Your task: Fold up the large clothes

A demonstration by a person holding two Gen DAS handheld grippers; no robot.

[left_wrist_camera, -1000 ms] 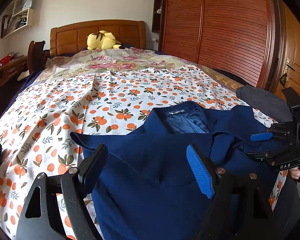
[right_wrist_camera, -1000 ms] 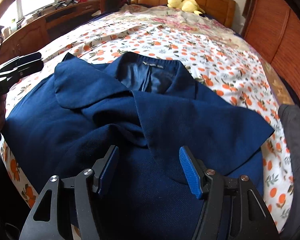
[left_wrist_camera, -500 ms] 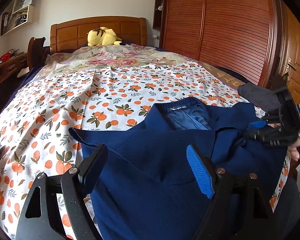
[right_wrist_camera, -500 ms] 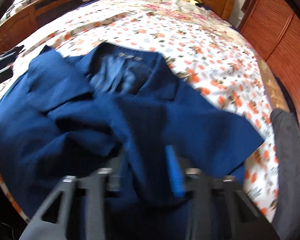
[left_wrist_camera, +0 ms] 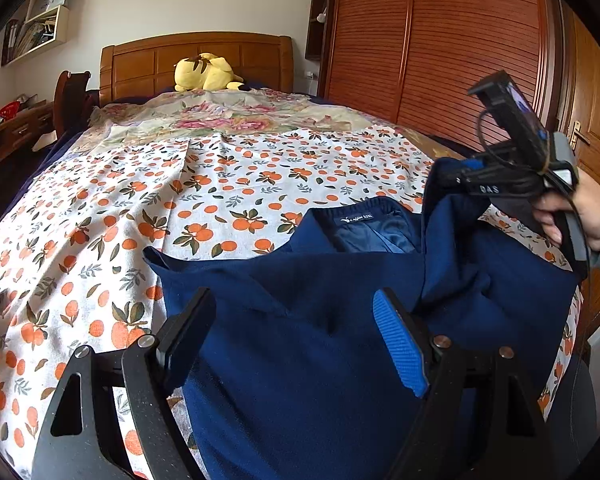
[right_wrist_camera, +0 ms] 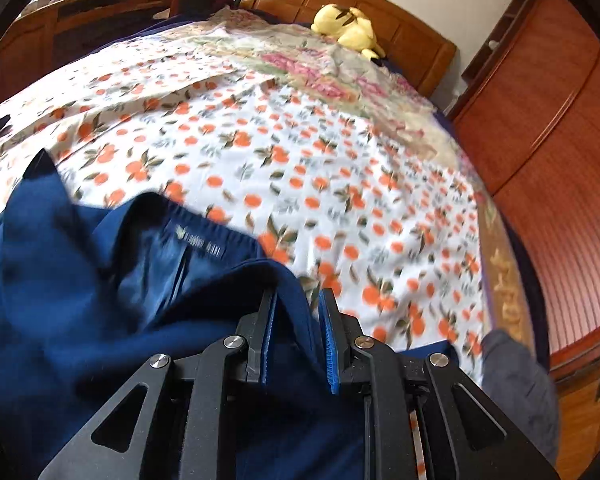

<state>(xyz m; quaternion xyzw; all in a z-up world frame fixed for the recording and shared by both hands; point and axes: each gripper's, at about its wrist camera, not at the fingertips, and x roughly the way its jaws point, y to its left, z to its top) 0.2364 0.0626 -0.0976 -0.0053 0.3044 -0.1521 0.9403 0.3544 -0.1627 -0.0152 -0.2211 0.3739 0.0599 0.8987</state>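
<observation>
Orange-printed cotton bedspread (left_wrist_camera: 228, 184) fills both views and serves as the folding surface. Lowest in the left wrist view, the left gripper (left_wrist_camera: 296, 340) hangs over the dark blue woven jacket (left_wrist_camera: 300, 360), fingers spread wide with nothing between them, probably waiting its turn. At lower centre of the right wrist view, the right gripper (right_wrist_camera: 296, 320) pinches a raised fold of the jacket's edge, its blue ribbed pads (right_wrist_camera: 327, 332) nearly together, apparently to lift that side across. The jacket lies at the bed's near end, collar label upward. Farther, at top, a yellow plush toy (left_wrist_camera: 206, 73) rests against the wooden headboard (left_wrist_camera: 140, 64).
</observation>
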